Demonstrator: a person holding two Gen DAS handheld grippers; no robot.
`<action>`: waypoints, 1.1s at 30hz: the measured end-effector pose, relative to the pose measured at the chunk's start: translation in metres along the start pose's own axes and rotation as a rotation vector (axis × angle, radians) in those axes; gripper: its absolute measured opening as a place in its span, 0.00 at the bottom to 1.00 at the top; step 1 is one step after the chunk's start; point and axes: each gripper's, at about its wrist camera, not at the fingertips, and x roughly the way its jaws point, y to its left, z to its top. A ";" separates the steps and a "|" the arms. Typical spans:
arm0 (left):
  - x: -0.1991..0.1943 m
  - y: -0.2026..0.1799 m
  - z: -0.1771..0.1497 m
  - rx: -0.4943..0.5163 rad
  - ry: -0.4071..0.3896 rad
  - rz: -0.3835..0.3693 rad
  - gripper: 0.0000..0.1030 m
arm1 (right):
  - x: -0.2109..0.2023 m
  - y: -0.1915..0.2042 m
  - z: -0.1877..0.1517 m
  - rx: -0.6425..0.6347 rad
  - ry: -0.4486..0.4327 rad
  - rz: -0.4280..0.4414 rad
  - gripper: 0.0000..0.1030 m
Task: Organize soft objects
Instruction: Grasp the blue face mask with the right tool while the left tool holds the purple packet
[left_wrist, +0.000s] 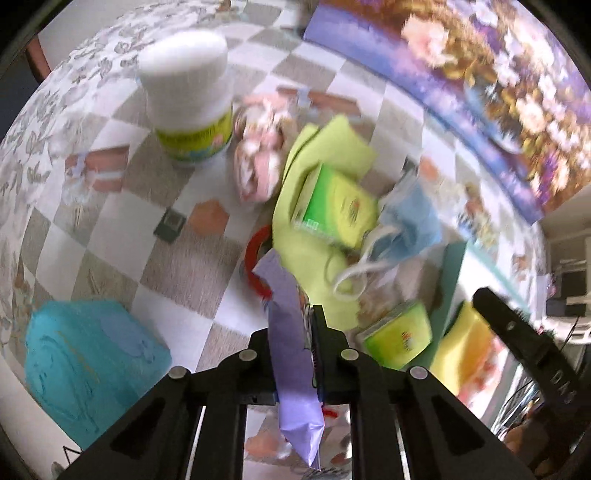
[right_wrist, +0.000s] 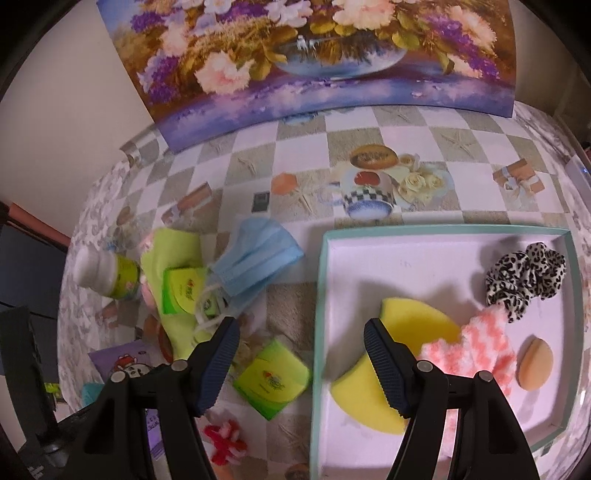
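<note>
Sorting is partly done, judging by the tray (right_wrist: 576, 332) on the right of the desk (right_wrist: 424, 122): it already holds a yellow sponge (right_wrist: 417, 325), a pink-and-white fluffy cloth (right_wrist: 476, 350), a leopard-print scrunchie (right_wrist: 524, 273) at its far right and a round peach puff (right_wrist: 535, 363) at its near right. The left hand-held gripper (left_wrist: 295, 354) is clamped on a flat lilac packet (left_wrist: 291, 343), whose lower end hangs out below the fingers; the packet looks raised clear of the desk, so it is probably the item in transit. The right hand-held gripper (right_wrist: 301, 362) stands wide apart with nothing between its fingers, hovering over the near left edge of the tray, one finger over the sponge and the other over the desk. A good deal remains outside the tray on the left: a blue face mask (right_wrist: 258, 254), a lime-green cloth (right_wrist: 173, 251) with a green tissue pack (right_wrist: 184, 290) lying on it, a second green tissue pack (right_wrist: 273, 380) just left of the tray, a red-and-white knotted piece (right_wrist: 225, 443) near the bottom, and a pink soft thing (left_wrist: 258, 162) beside a white-capped jar (left_wrist: 188, 99). A teal pack (left_wrist: 92, 365) lies at the near left. My estimate is somewhat under halfway.
</note>
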 end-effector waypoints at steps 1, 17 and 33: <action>-0.002 0.000 0.001 -0.005 -0.011 -0.010 0.13 | 0.000 0.002 0.001 0.003 -0.004 0.011 0.71; -0.002 -0.001 0.074 -0.007 -0.055 -0.007 0.13 | 0.045 0.037 0.039 -0.019 0.040 0.060 0.71; 0.015 -0.002 0.088 0.015 -0.047 -0.019 0.13 | 0.100 0.049 0.043 -0.096 0.104 -0.094 0.63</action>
